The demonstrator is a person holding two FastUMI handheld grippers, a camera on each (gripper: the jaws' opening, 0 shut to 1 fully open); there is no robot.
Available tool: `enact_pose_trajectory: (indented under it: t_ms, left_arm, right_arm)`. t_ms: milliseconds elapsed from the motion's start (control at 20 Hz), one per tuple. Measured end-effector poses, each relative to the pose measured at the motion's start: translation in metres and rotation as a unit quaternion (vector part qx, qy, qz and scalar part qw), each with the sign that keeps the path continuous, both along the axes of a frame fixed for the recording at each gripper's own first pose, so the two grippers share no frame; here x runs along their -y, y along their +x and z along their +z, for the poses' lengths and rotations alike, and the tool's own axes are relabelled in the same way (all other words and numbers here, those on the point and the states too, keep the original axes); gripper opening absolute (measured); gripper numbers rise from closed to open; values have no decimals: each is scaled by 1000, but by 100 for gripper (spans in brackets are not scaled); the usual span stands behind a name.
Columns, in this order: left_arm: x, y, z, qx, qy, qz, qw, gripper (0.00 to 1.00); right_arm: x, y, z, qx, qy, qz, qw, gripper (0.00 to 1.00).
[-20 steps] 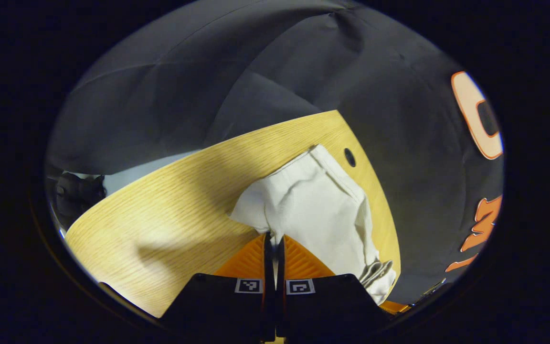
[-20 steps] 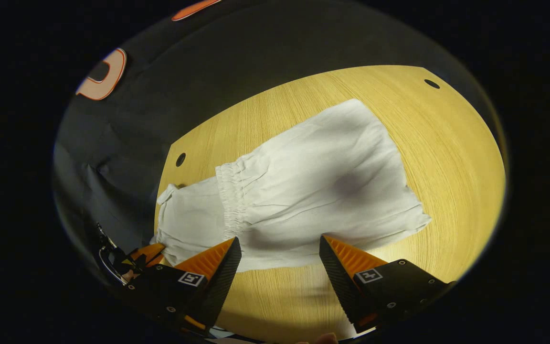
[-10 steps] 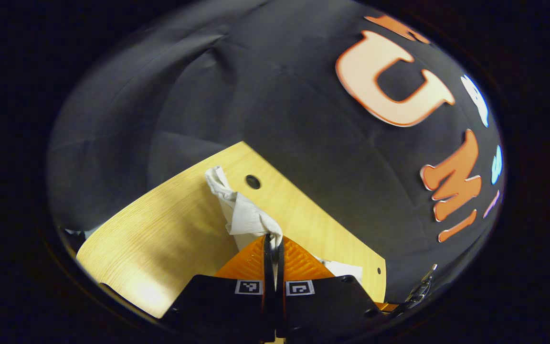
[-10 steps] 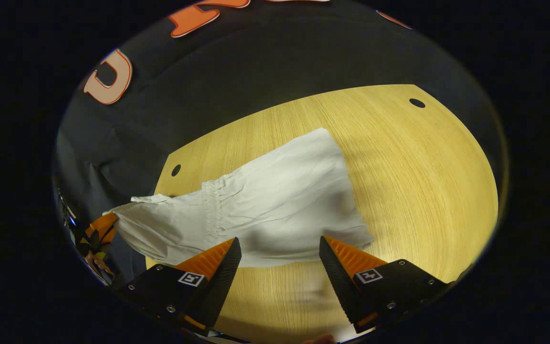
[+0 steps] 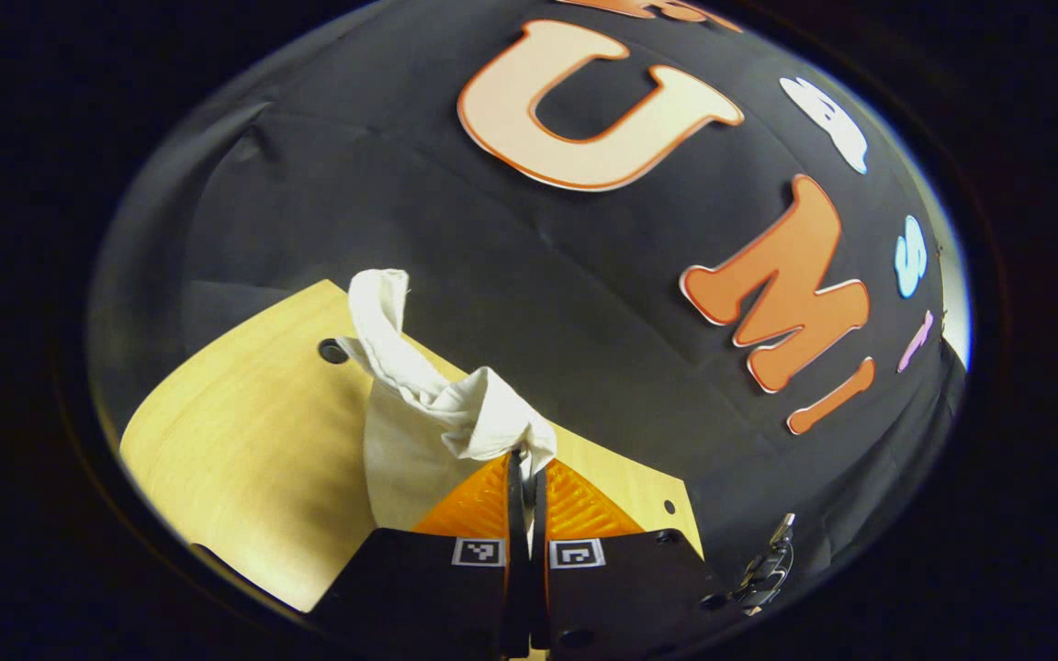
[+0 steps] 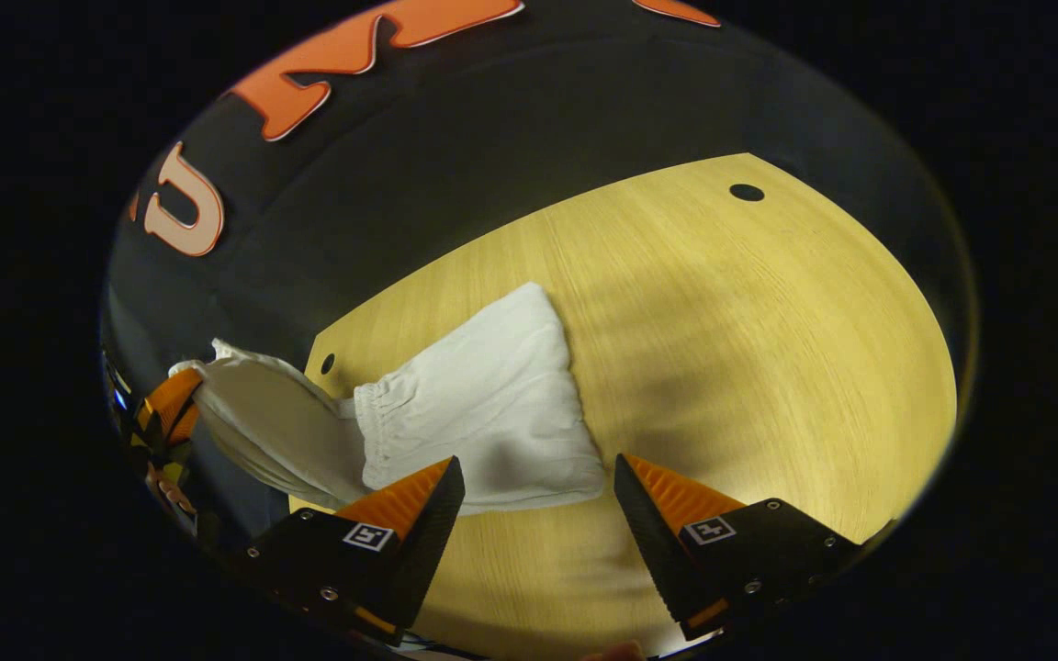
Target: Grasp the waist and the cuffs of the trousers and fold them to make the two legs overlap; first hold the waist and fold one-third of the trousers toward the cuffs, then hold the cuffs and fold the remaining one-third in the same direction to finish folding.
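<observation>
The left gripper (image 5: 526, 456) is clamped on a bunched end of the white trousers (image 6: 483, 413), lifted off the desk (image 6: 749, 349) at its back left corner. The right gripper (image 6: 538, 482) hovers with fingers apart near the desk's front edge.

Light wooden table (image 6: 722, 367) with round holes (image 6: 747, 192) (perhaps cable ports); black cloth wall (image 5: 538, 266) behind.

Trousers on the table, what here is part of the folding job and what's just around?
Job: white trousers; left gripper, shut on the trousers; right gripper, open above them.
Around: wooden table; holes in the table.
</observation>
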State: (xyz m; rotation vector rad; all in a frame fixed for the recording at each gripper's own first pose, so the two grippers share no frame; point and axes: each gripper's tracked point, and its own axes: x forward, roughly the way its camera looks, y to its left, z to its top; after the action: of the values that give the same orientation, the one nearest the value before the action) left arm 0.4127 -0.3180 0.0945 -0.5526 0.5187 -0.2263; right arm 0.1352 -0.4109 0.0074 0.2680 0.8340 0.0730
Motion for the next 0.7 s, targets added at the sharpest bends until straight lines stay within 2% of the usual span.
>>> enact_pose_trajectory:
  t_ms: [350,700]
  left_arm:
    - [123,-6,-8,-13,-20,-70,997,4]
    - [220,-17,-60,-58,8,-138,989,4]
  right_arm:
    - [57,-4,2,-4,15,-16,1000,99]
    - [102,-17,-7,-11,35,-46,998,99]
